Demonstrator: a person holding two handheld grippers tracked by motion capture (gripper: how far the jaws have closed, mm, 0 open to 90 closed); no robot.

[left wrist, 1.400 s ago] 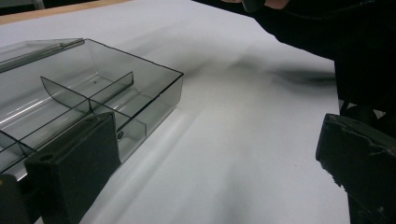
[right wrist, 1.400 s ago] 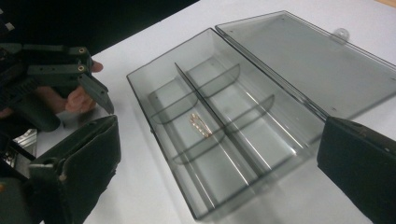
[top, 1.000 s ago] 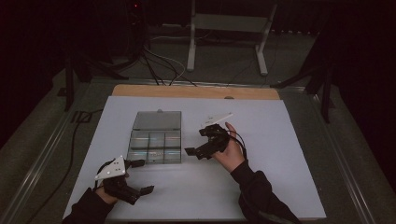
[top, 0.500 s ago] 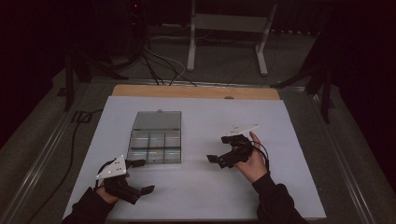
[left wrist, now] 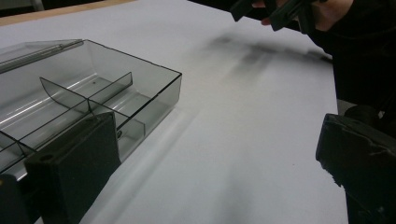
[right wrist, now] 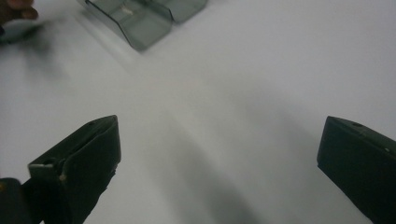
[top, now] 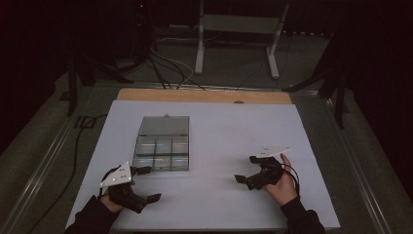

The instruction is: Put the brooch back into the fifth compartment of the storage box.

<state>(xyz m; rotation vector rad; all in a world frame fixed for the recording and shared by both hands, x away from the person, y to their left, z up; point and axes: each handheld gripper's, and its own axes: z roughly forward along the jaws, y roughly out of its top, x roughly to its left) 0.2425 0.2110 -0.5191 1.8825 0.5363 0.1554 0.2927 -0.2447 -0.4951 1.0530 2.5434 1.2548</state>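
A clear smoky plastic compartment box [top: 163,155] lies on the white table sheet, its lid [top: 164,126] folded open toward the far side. My left gripper [top: 148,184] is open and holds nothing, just in front of the box's near left corner. In the left gripper view the box [left wrist: 93,102] lies beyond the left jaw, and the left gripper [left wrist: 215,140] spans bare sheet. My right gripper [top: 246,169] is open and holds nothing, well right of the box, pointing left. The right gripper [right wrist: 219,135] frames bare sheet, with the box [right wrist: 144,18] far ahead.
The white sheet [top: 219,131] covers the table, with a wooden strip [top: 204,95] along the far edge. Behind the table, cables [top: 165,68] and stand legs [top: 272,63] lie on the dark floor. The other hand's gripper [left wrist: 280,9] appears at the top of the left gripper view.
My right gripper has drawn away from the box's right side, moving right and back toward the person. The left gripper has barely shifted.
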